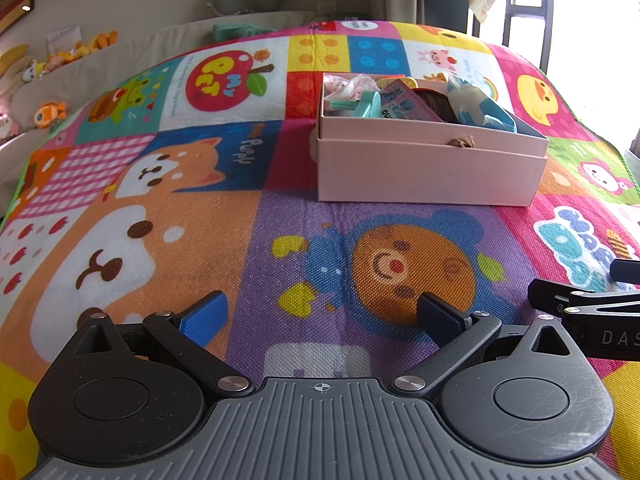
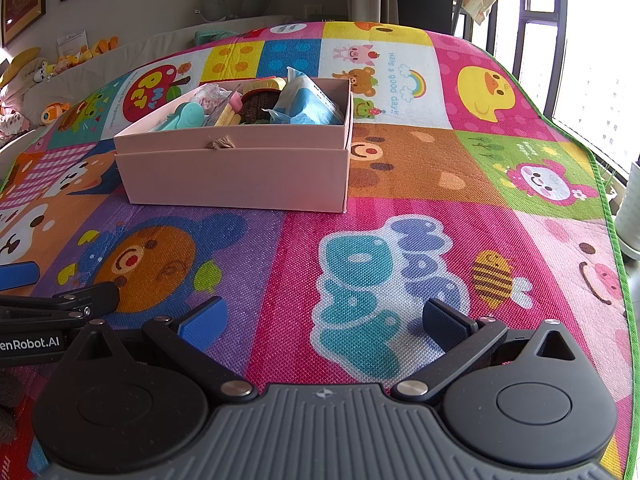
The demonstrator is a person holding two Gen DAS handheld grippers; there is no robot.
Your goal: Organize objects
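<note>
Pink cardboard box (image 2: 240, 176), open-topped, crowded with small toys

The left gripper (image 1: 322, 316) is level and low, its blue-padded fingers (image 1: 202, 316) spread wide with nothing between them. The right gripper (image 2: 322, 320) sits just beside it in the same pose, fingers (image 2: 446, 326) equally wide apart and empty, both pointing forward side by side.

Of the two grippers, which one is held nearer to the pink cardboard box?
Neither clearly: the left gripper and right gripper, both open, sit side by side, similarly far from the pink cardboard box.
</note>
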